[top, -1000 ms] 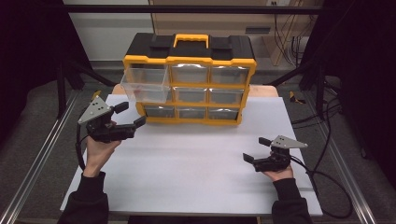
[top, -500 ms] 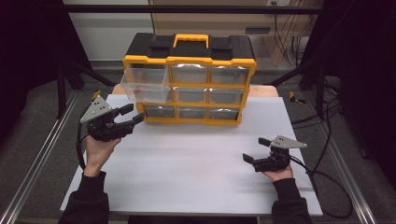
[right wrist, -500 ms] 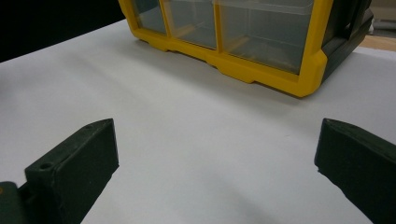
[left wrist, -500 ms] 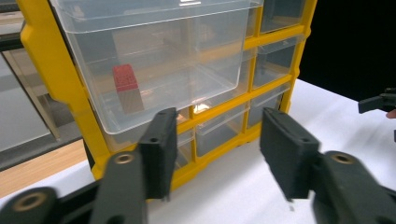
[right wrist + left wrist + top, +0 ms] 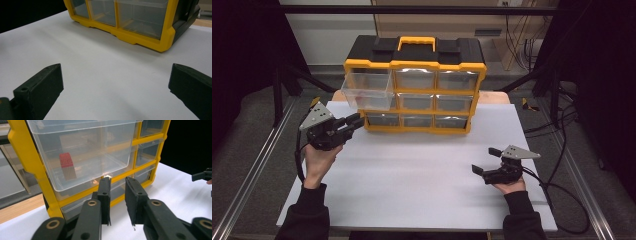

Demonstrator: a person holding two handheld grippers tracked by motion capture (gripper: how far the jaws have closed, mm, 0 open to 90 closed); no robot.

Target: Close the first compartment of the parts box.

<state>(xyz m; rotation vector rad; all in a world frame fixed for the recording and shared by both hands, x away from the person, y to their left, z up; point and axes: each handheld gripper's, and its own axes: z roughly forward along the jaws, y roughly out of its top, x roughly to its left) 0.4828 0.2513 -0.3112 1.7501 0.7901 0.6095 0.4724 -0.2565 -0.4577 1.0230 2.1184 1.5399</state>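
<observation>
Cabinet (image 5: 414, 85): yellow frame, black top, yellow handle; at the far side of the white table (image 5: 412, 195); three columns by three rows of clear drawers.
Drawer (image 5: 367, 90): top left one, pulled well out past the frame, overhanging the table's far left corner; clear walls, open top.
Block (image 5: 67, 166): small, red on top, wooden below; inside the pulled-out drawer, seen through its front wall in the left gripper view, toward the drawer's left side there.
Left gripper (image 5: 357, 121): held in the left hand (image 5: 318, 160) above the table's left edge; tips just beside the cabinet's lower left corner, under the pulled-out drawer; touching or not, cannot tell. In the left gripper view (image 5: 120, 202): jaws nearly together, a narrow gap between them, nothing in it.
Right gripper (image 5: 484, 161): held low near the table's right front, well apart from the cabinet, pointing left. In the right gripper view (image 5: 115, 87): jaws spread wide, bare table between them, cabinet's lower right corner ahead.
Cables (image 5: 562, 190): black, trailing off the table's right side.
</observation>
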